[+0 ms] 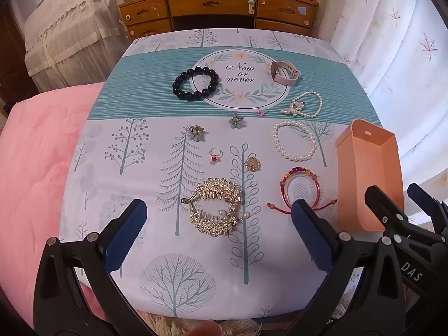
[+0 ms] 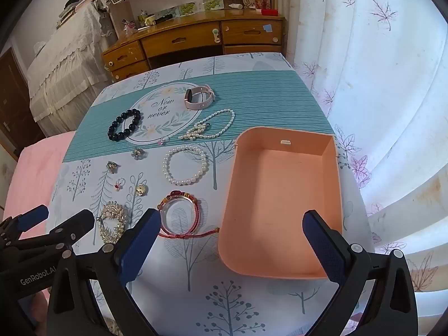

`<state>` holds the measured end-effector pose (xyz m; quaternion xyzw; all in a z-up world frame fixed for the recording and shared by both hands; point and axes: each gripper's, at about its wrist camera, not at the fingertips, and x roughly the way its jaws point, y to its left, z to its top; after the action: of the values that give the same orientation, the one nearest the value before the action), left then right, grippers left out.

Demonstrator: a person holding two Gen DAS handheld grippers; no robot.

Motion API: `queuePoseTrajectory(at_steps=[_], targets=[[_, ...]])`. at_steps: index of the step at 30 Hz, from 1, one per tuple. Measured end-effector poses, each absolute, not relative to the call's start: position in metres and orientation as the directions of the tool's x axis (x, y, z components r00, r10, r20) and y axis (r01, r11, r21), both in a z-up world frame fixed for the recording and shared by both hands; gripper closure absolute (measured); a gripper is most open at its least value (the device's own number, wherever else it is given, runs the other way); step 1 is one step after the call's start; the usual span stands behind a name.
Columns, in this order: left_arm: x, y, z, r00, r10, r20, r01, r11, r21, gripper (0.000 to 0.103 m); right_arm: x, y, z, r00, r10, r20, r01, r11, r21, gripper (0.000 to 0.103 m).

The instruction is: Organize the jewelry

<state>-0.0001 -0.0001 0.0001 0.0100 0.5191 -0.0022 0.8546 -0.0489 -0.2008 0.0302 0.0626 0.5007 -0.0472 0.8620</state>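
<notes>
Jewelry lies spread on the tree-print tablecloth (image 1: 117,184): a gold rhinestone hair clip (image 1: 214,207), a red cord bracelet (image 1: 301,189), a white pearl bracelet (image 1: 294,143), a pearl necklace (image 1: 303,105), a black bead bracelet (image 1: 196,83), a pink watch (image 1: 284,72), a red-stone ring (image 1: 215,155), a gold brooch (image 1: 252,164) and two flower earrings (image 1: 197,132). An empty salmon box (image 2: 282,204) stands at the right. My left gripper (image 1: 218,218) is open around the hair clip, just above it. My right gripper (image 2: 232,229) is open and empty over the box's near left wall.
A wooden desk with drawers (image 1: 218,8) stands beyond the table's far edge. A pink quilt (image 1: 36,173) lies to the left. White curtains with leaf print (image 2: 378,84) hang at the right. A lace-covered piece of furniture (image 1: 70,28) stands at the far left.
</notes>
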Motion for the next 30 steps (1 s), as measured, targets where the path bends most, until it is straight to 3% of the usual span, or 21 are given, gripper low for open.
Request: queuePoseTrajectory(at_steps=[12,30], targets=[[0.0033,-0.0022,-0.0029,0.441,-0.008,-0.897,0.031,0.999,0.007,0.009,-0.0499,-0.2022,0.0255,0.501,-0.008,-0.865,0.131,0.989,0.067,0.001],[0.0014,-0.0038,-0.0096,0.430,-0.019,-0.902,0.040,0.999,-0.002,0.014,-0.0512,-0.1967,0.0236,0.493,-0.010,-0.870,0.132,0.989,0.063,0.001]])
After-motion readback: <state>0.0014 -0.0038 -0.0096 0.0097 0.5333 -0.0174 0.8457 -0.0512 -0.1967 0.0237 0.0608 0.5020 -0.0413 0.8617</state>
